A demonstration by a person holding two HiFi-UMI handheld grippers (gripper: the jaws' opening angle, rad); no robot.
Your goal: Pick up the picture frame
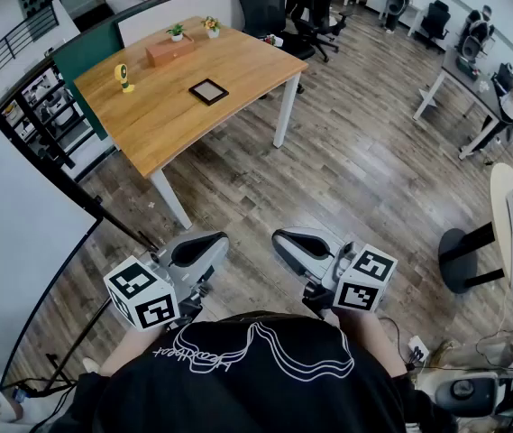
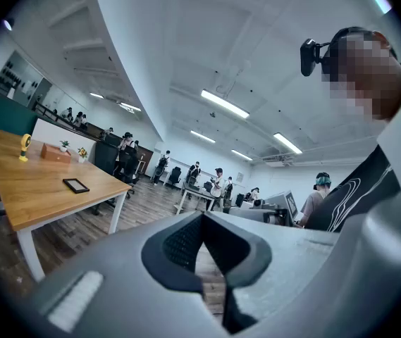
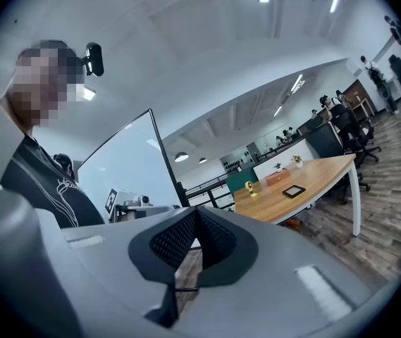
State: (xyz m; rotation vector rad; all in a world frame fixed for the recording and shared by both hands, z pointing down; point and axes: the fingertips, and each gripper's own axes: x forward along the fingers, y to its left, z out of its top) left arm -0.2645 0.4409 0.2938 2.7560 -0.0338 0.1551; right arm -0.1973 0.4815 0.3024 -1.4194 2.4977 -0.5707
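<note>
Picture frame (image 1: 208, 91) lies flat on wooden table (image 1: 161, 115), any lettering unreadable.

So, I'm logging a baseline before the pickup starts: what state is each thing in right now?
Picture frame: lying flat on the table, untouched.
Left gripper: jaws together, nothing between them, held away from the table.
Right gripper: jaws together, nothing between them, held away from the table.
Yellow figure: standing upright.
Two potted plants: upright at the far edge.
</note>
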